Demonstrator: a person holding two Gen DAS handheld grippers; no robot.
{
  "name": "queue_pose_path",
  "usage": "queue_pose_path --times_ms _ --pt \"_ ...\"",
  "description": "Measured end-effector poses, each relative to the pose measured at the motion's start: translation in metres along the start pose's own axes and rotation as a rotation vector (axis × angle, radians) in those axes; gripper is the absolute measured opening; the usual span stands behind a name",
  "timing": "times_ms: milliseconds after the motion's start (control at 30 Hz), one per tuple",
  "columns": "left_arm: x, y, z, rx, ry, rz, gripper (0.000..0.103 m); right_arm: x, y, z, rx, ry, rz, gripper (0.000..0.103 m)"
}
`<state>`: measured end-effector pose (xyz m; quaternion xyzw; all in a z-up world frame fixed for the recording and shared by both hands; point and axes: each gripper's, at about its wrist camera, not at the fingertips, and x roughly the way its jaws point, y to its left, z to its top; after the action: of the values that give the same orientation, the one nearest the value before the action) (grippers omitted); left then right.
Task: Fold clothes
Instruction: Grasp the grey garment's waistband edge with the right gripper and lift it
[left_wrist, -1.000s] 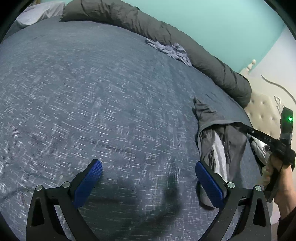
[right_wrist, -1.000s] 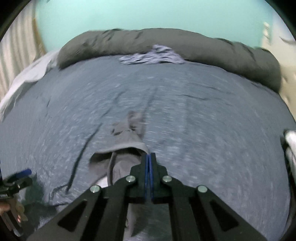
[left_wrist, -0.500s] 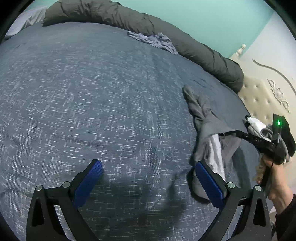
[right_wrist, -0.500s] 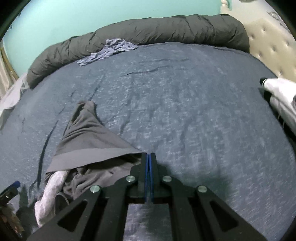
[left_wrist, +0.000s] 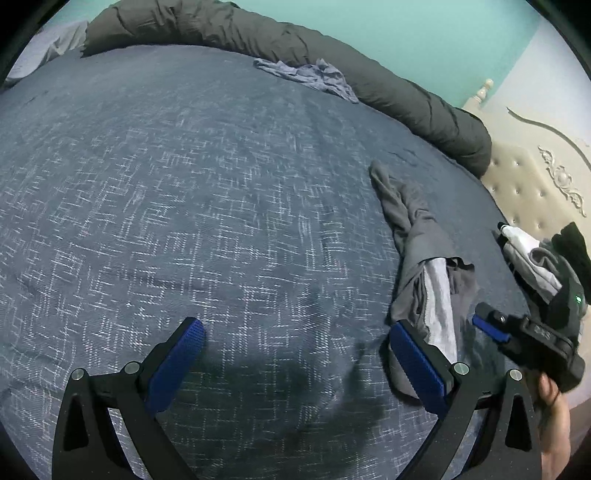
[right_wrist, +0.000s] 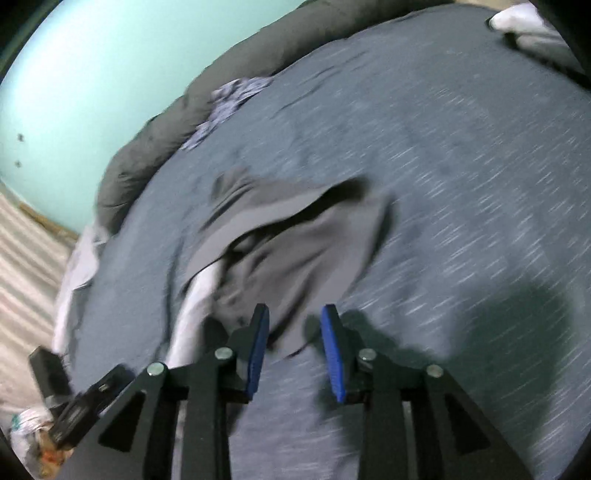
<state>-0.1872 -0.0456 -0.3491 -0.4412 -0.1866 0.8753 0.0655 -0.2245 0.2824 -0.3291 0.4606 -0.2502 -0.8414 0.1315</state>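
So the grey garment (left_wrist: 417, 236) is lying crumpled on the blue bedspread (left_wrist: 184, 184), over toward the right side of the bed as the left wrist camera sees it; one end trails off into a narrow twisted tail pointing up the bed, the other end is bunched, with a strip of pale lining (left_wrist: 439, 295) showing. In the right wrist view the same garment (right_wrist: 295, 251) sits right in front of the fingers, its near edge reaching down between the two blue pads (right_wrist: 332, 350); that frame is pretty motion-blurred, so I can't tell whether the cloth touches either pad.

The left gripper (left_wrist: 295, 363) is spread wide with nothing between its fingers; its right pad sits just beside the bunched end of the garment. The right gripper (right_wrist: 295, 343) is parted a moderate amount and isn't clamped on anything; from the left camera you can see it (left_wrist: 491, 328) low at the right, held in a hand (left_wrist: 554, 398).

Other stuff: a rolled dark grey duvet (left_wrist: 295, 48) along the far edge of the bed; a small crumpled bluish cloth (left_wrist: 310, 75) right against it; a little pile of white and dark clothes (left_wrist: 532, 254) near the tufted headboard (left_wrist: 528, 188); teal wall (left_wrist: 406, 33) behind.
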Motion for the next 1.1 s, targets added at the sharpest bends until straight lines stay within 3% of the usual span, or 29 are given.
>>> queue_pose_path --times_ms 200,400,567,800,867,900,1100 --pt "-0.003 0.002 0.001 0.007 -0.008 0.017 0.103 0.022 0.026 -0.024 -0.019 0.086 0.124 0.029" --pt "-0.006 0.002 0.001 0.018 -0.015 0.032 0.103 0.024 0.039 -0.022 -0.050 0.077 0.177 0.029" --pt "-0.004 0.001 0.002 0.025 -0.010 0.036 0.103 0.014 0.037 -0.019 -0.038 0.038 0.213 0.029" --pt "-0.001 -0.004 0.002 0.042 -0.008 0.044 0.103 0.031 0.046 -0.028 -0.100 0.101 0.206 0.029" --pt "0.000 -0.004 0.002 0.043 -0.005 0.046 0.103 0.033 0.045 -0.029 -0.118 0.104 0.196 0.011" --pt "0.000 -0.004 0.003 0.044 -0.006 0.047 0.103 0.033 0.043 -0.028 -0.119 0.099 0.189 0.008" --pt "-0.002 -0.005 0.005 0.048 -0.012 0.046 0.103 0.020 0.023 -0.018 -0.070 0.047 0.168 0.003"
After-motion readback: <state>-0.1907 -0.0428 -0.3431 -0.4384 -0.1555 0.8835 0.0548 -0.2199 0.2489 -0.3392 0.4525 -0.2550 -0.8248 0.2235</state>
